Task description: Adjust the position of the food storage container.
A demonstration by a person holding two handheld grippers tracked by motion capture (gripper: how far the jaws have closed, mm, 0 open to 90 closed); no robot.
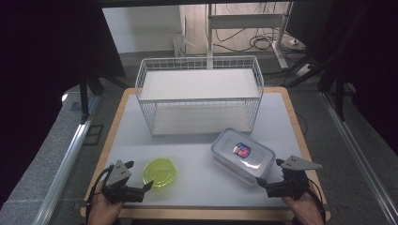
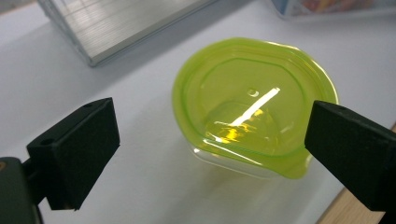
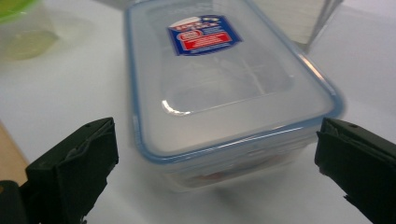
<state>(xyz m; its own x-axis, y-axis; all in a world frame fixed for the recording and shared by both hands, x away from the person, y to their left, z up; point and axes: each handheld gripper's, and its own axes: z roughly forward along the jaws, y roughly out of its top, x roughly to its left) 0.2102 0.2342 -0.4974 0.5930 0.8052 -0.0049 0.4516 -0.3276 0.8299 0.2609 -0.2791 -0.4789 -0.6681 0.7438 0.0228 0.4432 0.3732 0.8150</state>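
Observation:
A small round tub with a lime-green lid (image 1: 159, 173) (image 2: 252, 107) sits on the white table near the front left. My left gripper (image 1: 139, 177) (image 2: 210, 149) stands open just left of it, its jaws wide on either side of the tub in the left gripper view. A clear rectangular box with a blue-rimmed lid and a red and blue label (image 1: 242, 155) (image 3: 224, 88) lies at the front right. Close behind its near end my right gripper (image 1: 269, 176) (image 3: 215, 172) is open, with nothing between its jaws.
A white wire basket rack with two tiers (image 1: 199, 93) stands across the back half of the table. The table's wooden edge (image 1: 206, 213) runs along the front. Beyond the table are desk legs and cables on the floor (image 1: 263, 42).

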